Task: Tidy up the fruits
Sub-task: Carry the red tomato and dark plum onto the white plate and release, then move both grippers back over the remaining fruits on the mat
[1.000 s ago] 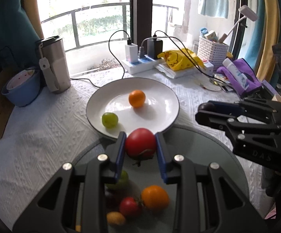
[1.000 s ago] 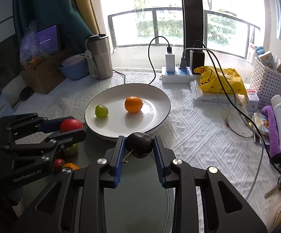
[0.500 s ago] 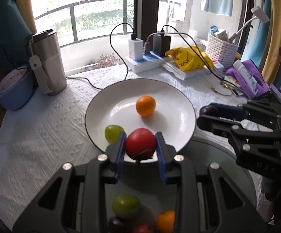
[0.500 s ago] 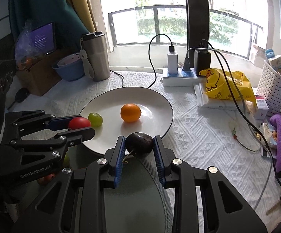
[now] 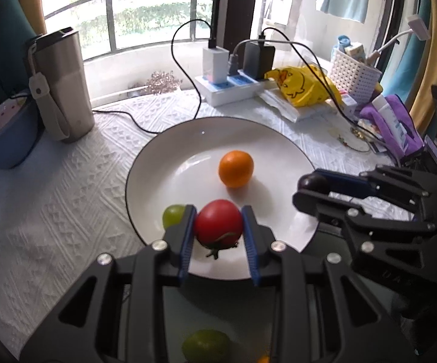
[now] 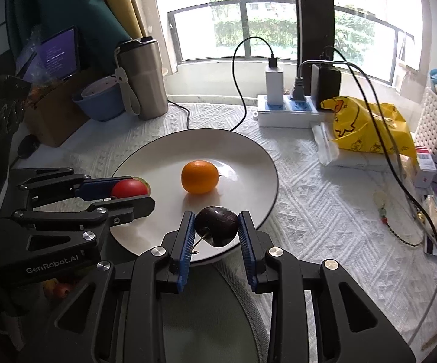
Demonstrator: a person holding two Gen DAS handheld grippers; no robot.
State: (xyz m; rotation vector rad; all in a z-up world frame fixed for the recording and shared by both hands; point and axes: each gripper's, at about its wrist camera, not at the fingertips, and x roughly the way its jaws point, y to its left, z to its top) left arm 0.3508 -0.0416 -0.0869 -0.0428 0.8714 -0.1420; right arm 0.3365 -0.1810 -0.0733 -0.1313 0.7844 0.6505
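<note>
My left gripper (image 5: pixel 218 227) is shut on a red cherry tomato (image 5: pixel 218 222) and holds it over the near rim of the white plate (image 5: pixel 170 151). My right gripper (image 6: pixel 217 227) is shut on a dark cherry (image 6: pixel 217 225) with a stem, over the plate's near right rim (image 6: pixel 263 169). An orange fruit (image 5: pixel 236 168) lies mid-plate, also in the right wrist view (image 6: pixel 199 176). A green grape (image 5: pixel 173 214) lies on the plate just left of my left gripper. Each gripper shows in the other's view, the right gripper (image 5: pixel 312 187) and the left gripper (image 6: pixel 131 193).
A grey-green dish (image 6: pixel 212 317) with a green fruit (image 5: pixel 206 345) and other fruit sits under the grippers. Behind the plate stand a steel tumbler (image 5: pixel 61 81), a blue bowl (image 5: pixel 4 139), a power strip with cables (image 5: pixel 227 87), a yellow bag (image 5: pixel 303 87) and a white basket (image 5: pixel 354 75).
Both grippers have moved forward from above the grey-green dish to over the white plate's near rim, each still holding its fruit.
</note>
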